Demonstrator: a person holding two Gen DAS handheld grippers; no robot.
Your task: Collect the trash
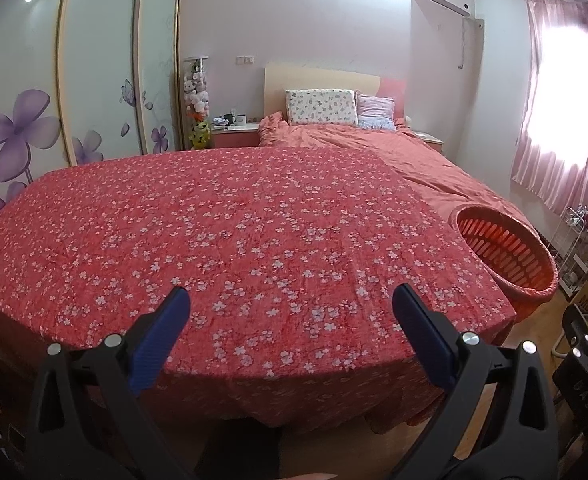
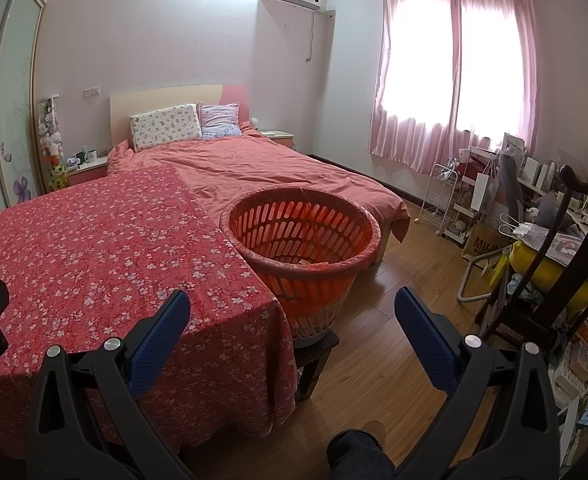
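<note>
Left wrist view shows your left gripper with its fingers wide apart above the flowered red tablecloth. Your right gripper is also spread, holding nothing. Its camera faces the orange slatted basket beside the table's right edge, on a dark stool.

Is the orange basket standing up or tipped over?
Standing up. The basket sits on a small stool, its round open rim facing upward beside the flowered cloth.

An orange slotted basket stands upright on a stool beside the flowered table's corner.
</note>
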